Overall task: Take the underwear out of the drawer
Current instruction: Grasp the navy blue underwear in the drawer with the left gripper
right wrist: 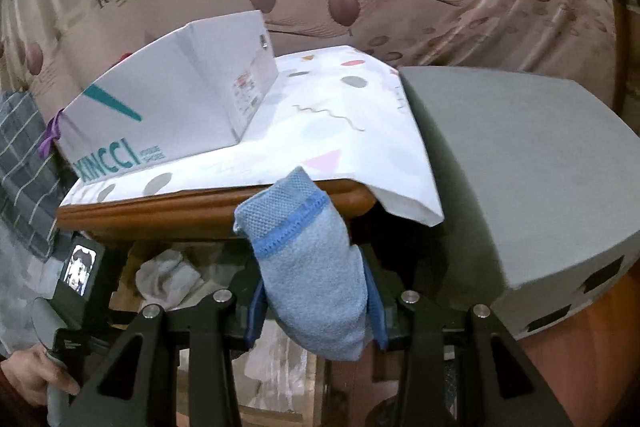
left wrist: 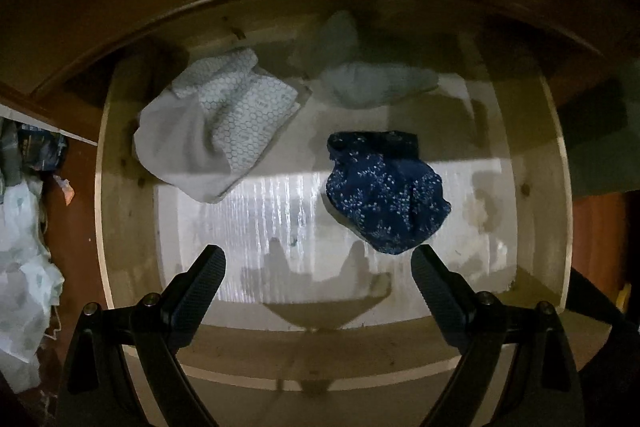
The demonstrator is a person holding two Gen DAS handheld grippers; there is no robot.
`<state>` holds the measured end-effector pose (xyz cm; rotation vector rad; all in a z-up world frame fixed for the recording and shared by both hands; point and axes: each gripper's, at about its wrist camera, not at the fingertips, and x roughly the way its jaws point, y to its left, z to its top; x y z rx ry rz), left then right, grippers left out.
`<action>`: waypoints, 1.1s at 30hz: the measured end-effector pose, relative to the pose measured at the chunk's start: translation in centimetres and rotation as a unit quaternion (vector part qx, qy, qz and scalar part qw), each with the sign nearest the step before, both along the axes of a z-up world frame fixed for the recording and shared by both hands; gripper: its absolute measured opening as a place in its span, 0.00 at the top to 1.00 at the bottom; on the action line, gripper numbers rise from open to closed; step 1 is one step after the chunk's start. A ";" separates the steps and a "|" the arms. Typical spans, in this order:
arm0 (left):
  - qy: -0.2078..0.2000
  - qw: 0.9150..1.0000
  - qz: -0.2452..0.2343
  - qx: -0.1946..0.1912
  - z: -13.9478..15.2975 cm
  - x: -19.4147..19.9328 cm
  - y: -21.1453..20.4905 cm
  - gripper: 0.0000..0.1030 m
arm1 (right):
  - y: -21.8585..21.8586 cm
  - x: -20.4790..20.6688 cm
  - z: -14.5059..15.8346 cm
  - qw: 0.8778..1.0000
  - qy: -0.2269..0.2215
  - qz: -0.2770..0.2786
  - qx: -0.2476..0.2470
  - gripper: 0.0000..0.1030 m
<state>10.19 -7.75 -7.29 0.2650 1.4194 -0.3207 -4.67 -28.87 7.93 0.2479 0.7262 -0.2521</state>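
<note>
Partway, by the look of it. The right gripper [right wrist: 316, 307] is holding a light blue garment [right wrist: 308, 267] with a darker blue stitched band; its jaws are clamped on the bunched cloth, which is standing up between them in front of the wooden edge of a cabinet top [right wrist: 208, 205]. That top is carrying a white patterned cloth [right wrist: 340, 123] and a white cardboard box [right wrist: 172, 99], with a grey case [right wrist: 520, 163] just beside. So one piece is already out of the drawer and is, I judge, heading for a place to be set down; where that is I cannot tell.

The left gripper [left wrist: 318, 263] is pointing down into the open drawer [left wrist: 560, 155], jaws wide apart and holding nothing, their shadow lying on the pale drawer liner [left wrist: 260, 211]. Three pieces are lying inside: a navy floral piece [left wrist: 386, 193] nearest, just ahead of the right-hand finger; a white and hexagon-print piece [left wrist: 218, 129] to the left, further back; and a pale grey-green piece [left wrist: 368, 85] near the rear wall, in shadow. None is touching another.

Remaining, as I read it: three garments to lift out. The navy one is looking the likeliest next pick, though the jaws are not yet over it.
</note>
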 end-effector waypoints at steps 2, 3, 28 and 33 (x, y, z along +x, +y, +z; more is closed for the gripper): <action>0.012 1.000 0.009 -0.007 -0.3 0.3 -0.2 0.11 | -0.6 0.0 0.2 1.000 -0.004 -0.011 0.004 0.60; 0.018 1.000 0.013 -0.009 -0.5 0.5 -0.3 0.11 | -1.0 -0.1 0.3 1.000 -0.005 -0.021 0.001 0.60; 0.176 0.981 0.073 -0.033 -6.9 3.5 -4.1 0.22 | -2.3 0.1 0.2 0.999 -0.006 -0.027 0.021 0.60; 0.177 0.982 0.059 -0.021 -7.4 3.3 -4.8 0.22 | -1.9 0.3 0.2 1.000 -0.004 -0.020 0.020 0.60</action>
